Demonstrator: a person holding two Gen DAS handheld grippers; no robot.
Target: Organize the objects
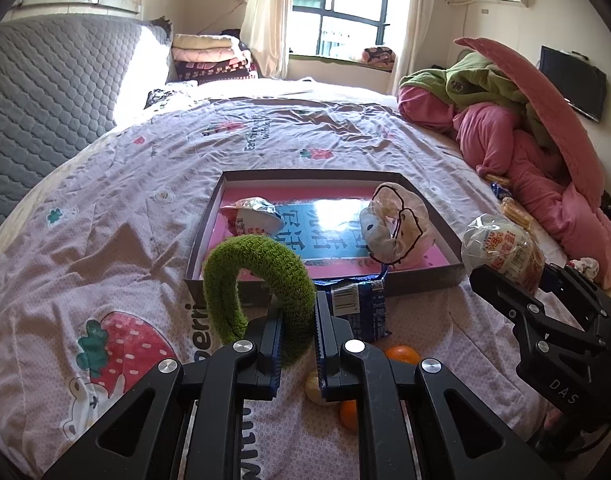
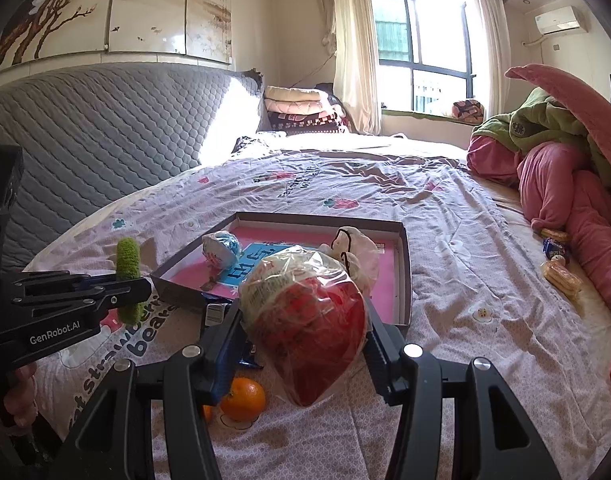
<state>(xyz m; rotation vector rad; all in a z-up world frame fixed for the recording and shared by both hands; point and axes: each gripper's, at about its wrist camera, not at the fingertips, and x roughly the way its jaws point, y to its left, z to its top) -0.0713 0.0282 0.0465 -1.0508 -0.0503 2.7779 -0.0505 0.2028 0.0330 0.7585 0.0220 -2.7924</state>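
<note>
Soft green knitted ring (image 1: pixel 261 292) is clamped in left hand-held gripper (image 1: pixel 297 320); light, crinkly plastic-wrapped bun (image 2: pixel 305 324) is clamped in right hand-held gripper (image 2: pixel 301 344); slippage likely.

Left gripper (image 1: pixel 297 312): matte black linkage arms with triangular cut-outs, round silver screw heads at the pivots, blue ribbed pads on the fingers (image 1: pixel 323 320); white "GenRobot.AI" lettering on its side, lower left of the right wrist view. Right gripper (image 2: pixel 301 320): same black build, silver screws, blue pads; "DAS" marking on its body.
</note>
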